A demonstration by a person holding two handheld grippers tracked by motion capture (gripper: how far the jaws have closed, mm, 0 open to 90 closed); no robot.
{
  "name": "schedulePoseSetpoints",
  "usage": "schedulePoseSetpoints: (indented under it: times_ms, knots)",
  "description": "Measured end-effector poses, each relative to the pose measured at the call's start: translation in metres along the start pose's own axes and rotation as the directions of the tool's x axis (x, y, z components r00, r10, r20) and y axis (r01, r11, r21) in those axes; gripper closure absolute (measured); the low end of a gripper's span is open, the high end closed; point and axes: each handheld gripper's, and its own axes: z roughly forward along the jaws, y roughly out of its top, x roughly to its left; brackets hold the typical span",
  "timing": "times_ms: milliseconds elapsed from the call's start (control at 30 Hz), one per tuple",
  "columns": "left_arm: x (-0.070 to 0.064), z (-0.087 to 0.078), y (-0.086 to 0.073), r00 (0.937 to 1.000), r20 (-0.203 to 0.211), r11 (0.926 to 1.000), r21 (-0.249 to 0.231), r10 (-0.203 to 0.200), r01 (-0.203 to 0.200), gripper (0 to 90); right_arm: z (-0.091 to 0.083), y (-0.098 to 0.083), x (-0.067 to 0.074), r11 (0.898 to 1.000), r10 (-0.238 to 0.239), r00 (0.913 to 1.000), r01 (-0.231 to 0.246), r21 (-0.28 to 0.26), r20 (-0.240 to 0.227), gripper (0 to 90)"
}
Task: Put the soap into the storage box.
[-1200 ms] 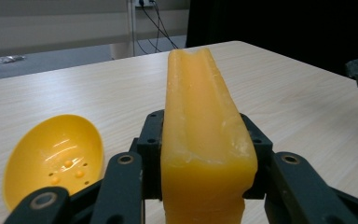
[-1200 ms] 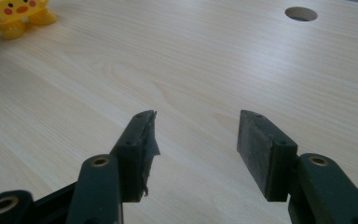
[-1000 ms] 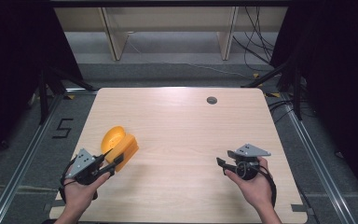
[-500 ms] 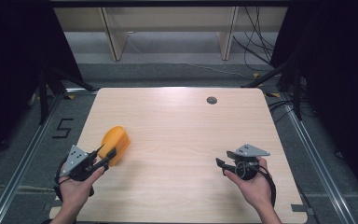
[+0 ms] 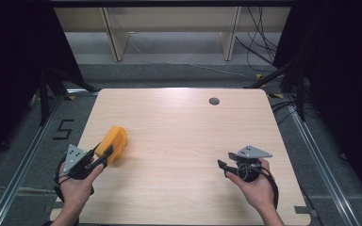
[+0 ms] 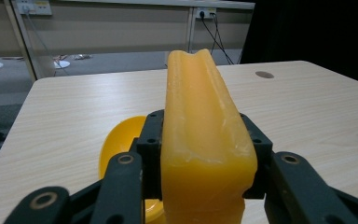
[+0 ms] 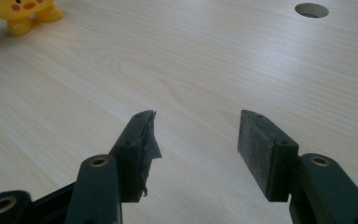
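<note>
Since a second ago the left gripper (image 5: pixel 101 157) pulled back toward the near-left corner, turning the yellow toy (image 5: pixel 113 142) onto its edge. It's clamped on the toy's rim, probably just to carry it. Right gripper (image 5: pixel 222 165) sits idle, jaws apart over the table (image 5: pixel 179 136). One toy, two grippers.

Both grippers are black, with brass-ringed pivots on their linkages. The left gripper (image 5: pixel 102 156) and right gripper (image 5: pixel 222 165) each carry a grey three-cornered plate and trail a black cable. One right pad (image 7: pixel 142 140) looks ragged.
</note>
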Motion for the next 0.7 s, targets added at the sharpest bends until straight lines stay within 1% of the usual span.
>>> schedulePoseSetpoints:
  times_ms: [33,100,167,300,333,400,433,467,500,533,700]
  knots:
    - [0.001,0.0,0.0,1.0,-0.005,1.0,-0.002,0.0,0.0,60.3,0.0,0.0,0.0,1.0,0.0,1.0,0.0,-0.001,-0.006,46.7]
    - [0.002,0.001,0.0,0.9998,-0.017,1.0,-0.007,-0.006,0.005,60.3,-0.001,0.0,0.0,1.0,0.0,1.0,0.0,-0.002,0.006,46.7]
    - [0.003,0.001,0.001,0.9995,-0.028,0.9999,-0.009,-0.012,0.012,60.3,-0.001,0.0,0.0,1.0,0.0,1.0,0.0,-0.001,0.005,46.7]
    - [0.004,0.003,0.0,0.999,-0.043,0.9999,-0.014,-0.008,0.007,60.3,-0.001,0.0,0.0,1.0,-0.003,1.0,0.003,-0.001,0.009,46.6]
    - [0.003,0.004,0.001,0.9989,-0.046,0.9999,-0.011,-0.005,0.005,60.3,0.0,0.0,0.0,1.0,0.0,1.0,0.0,0.0,0.0,46.7]
    - [0.003,0.005,0.001,0.9987,-0.05,0.9999,-0.01,-0.007,0.006,60.3,0.0,0.0,0.0,1.0,0.0,1.0,0.0,0.004,-0.002,46.6]
    - [0.003,0.006,0.002,0.9986,-0.052,0.9999,-0.012,-0.008,0.007,60.3,0.0,0.0,0.001,1.0,-0.002,1.0,0.002,0.001,0.005,46.6]
    - [0.003,0.007,0.002,0.9987,-0.05,0.9998,-0.021,-0.003,0.002,60.3,0.001,0.0,0.001,1.0,-0.004,1.0,0.004,-0.003,0.002,46.6]
    - [0.003,0.008,0.002,0.9986,-0.053,0.9997,-0.025,-0.003,0.001,60.3,0.0,0.0,0.0,1.0,-0.009,1.0,0.009,0.01,-0.001,46.6]
    - [0.003,0.008,0.003,0.9979,-0.065,0.9998,-0.018,0.003,-0.004,60.3,0.0,0.0,0.0,1.0,-0.007,1.0,0.007,0.009,0.0,46.6]
    - [0.005,0.01,0.004,0.9969,-0.079,0.9998,-0.02,-0.003,0.001,60.3,0.0,0.0,0.0,1.0,-0.004,1.0,0.004,0.011,0.002,46.6]
